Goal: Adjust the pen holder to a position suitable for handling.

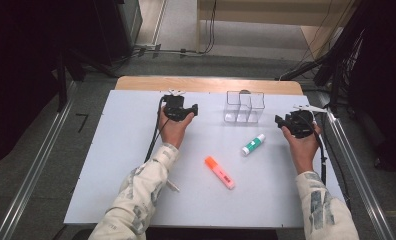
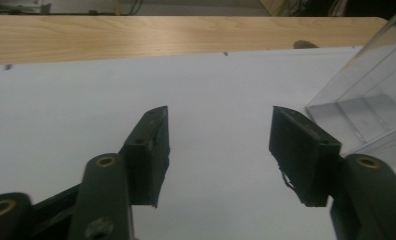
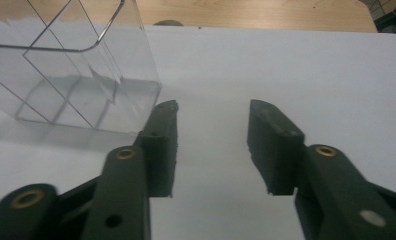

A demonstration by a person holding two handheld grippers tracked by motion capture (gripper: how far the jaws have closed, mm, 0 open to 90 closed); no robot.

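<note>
A clear plastic organiser (image 1: 244, 106) with compartments stands empty at the back middle of the white table top (image 1: 131, 170). An orange highlighter (image 1: 219, 172) lies in front of it, and a white and green glue stick (image 1: 253, 144) lies to its right. My left gripper (image 1: 192, 110) is held left of the organiser, open, with only bare table between its jaws (image 2: 218, 130). The organiser's wall (image 2: 366, 100) is just right of that gripper. My right gripper (image 1: 280, 120) is to the organiser's right, also open and holding nothing (image 3: 213, 130). The organiser (image 3: 71, 65) stands to its left.
A strip of bare wood (image 1: 206, 84) runs along the table's far edge. Metal rails (image 1: 36, 165) flank the table on both sides. Dark stands and cables (image 1: 336, 65) crowd the floor at the back right.
</note>
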